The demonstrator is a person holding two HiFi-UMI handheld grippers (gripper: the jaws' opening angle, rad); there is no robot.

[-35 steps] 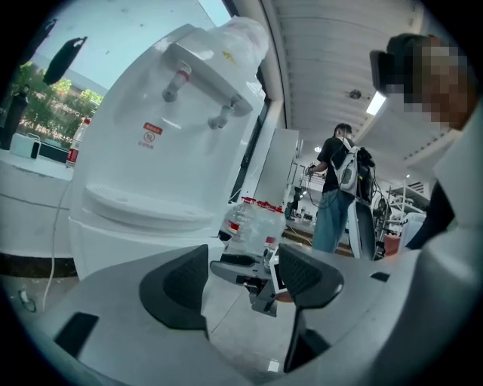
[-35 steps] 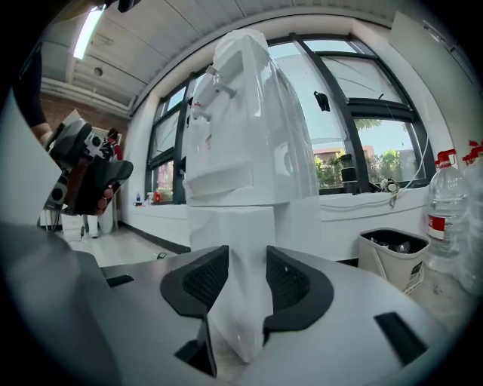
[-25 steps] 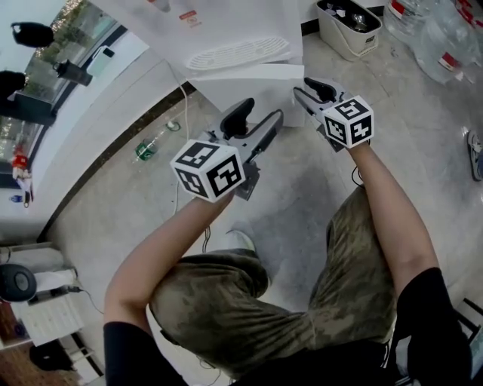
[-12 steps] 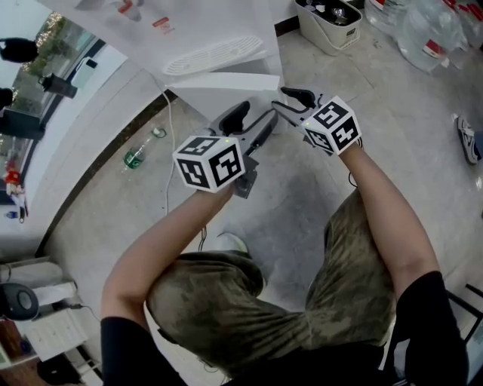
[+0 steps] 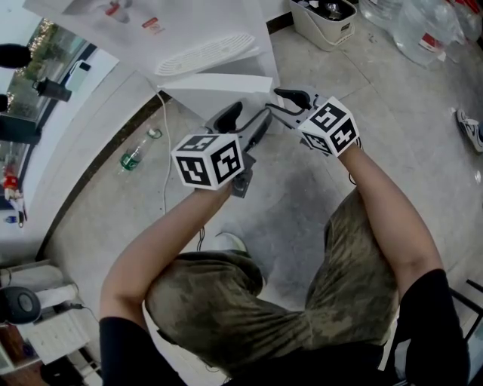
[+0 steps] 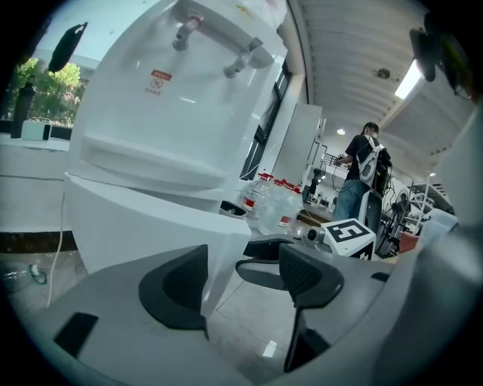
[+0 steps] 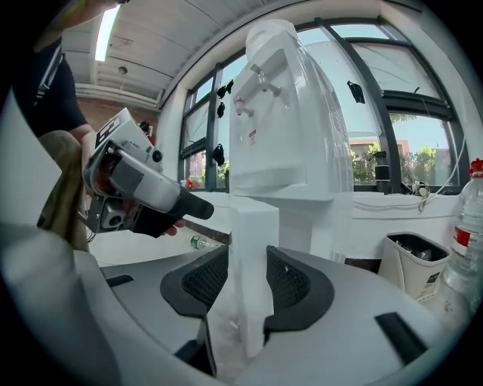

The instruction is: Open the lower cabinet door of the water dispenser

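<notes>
1. While the person crouches on the grey speckled floor (image 5: 302,196), the tall white plastic water dispenser (image 5: 189,30) is seen at the top of the head view, with two taps and a slotted drip tray on its front.
2. Below the drip tray, the white flat lower cabinet door (image 5: 226,81) is found swung partly out from the body, its free edge turned toward the person.
3. At that free edge the right gripper (image 5: 285,104), black and grey with a marker cube, is held. In the right gripper view the door (image 7: 253,249) edge is clamped between the two ribbed black fingers (image 7: 207,283), with both pads set against the white slab.
4. Just to its left, the left gripper (image 5: 245,124) is held close to the same door. In the left gripper view its fingers (image 6: 177,286) are spread apart and nothing is pinched.
5. The door (image 6: 143,226) corner is seen in that gap, next to the left-side finger; contact cannot be told.
6. Both grippers are pointed at the dispenser.
7. A green plastic bottle (image 5: 136,154) is seen lying on the floor left of the dispenser, near a thin white power cord (image 5: 166,166).
8. A cream rectangular bin (image 5: 324,15) and large clear water bottles (image 5: 407,26) are seen on the floor to the right, well apart from the door.
</notes>
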